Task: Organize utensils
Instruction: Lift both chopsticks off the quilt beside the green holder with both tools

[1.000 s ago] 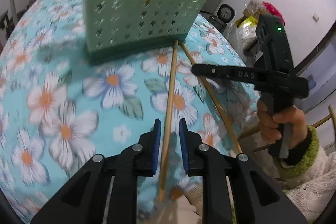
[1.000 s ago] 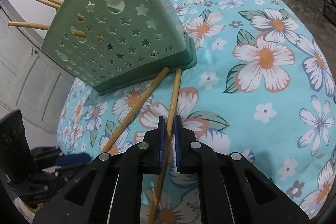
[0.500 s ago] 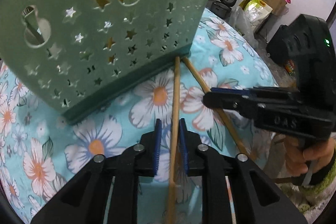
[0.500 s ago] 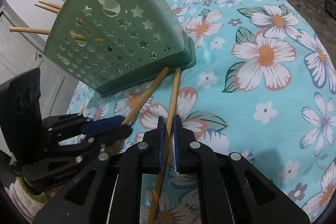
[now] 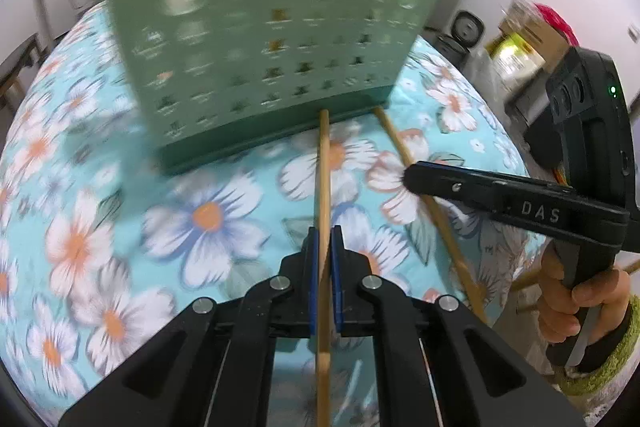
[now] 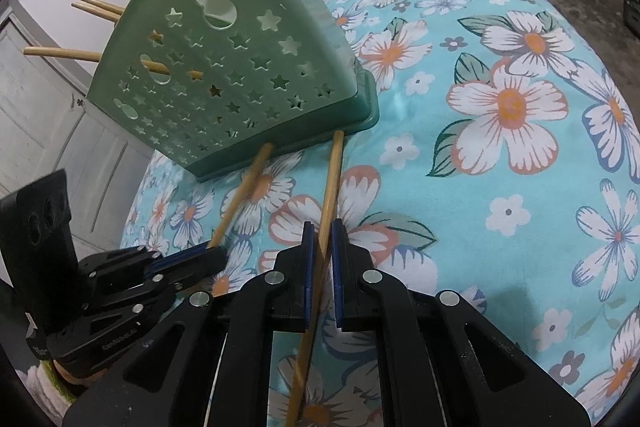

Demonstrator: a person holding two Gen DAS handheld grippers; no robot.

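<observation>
Both claws clench a bamboo stick each: left gripper (image 5: 325,247) on the left chopstick (image 5: 323,171), right gripper (image 6: 321,243) on the right chopstick (image 6: 330,179). The green holder (image 6: 224,67) stands on the floral tablecloth (image 6: 500,187). Pickup looks done; next, lift and tip them upright into its top. Each shaft's far tip touches its base.

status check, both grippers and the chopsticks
Left gripper shut on one wooden chopstick; right gripper shut on the other. Green star-cut holder close ahead.
</observation>
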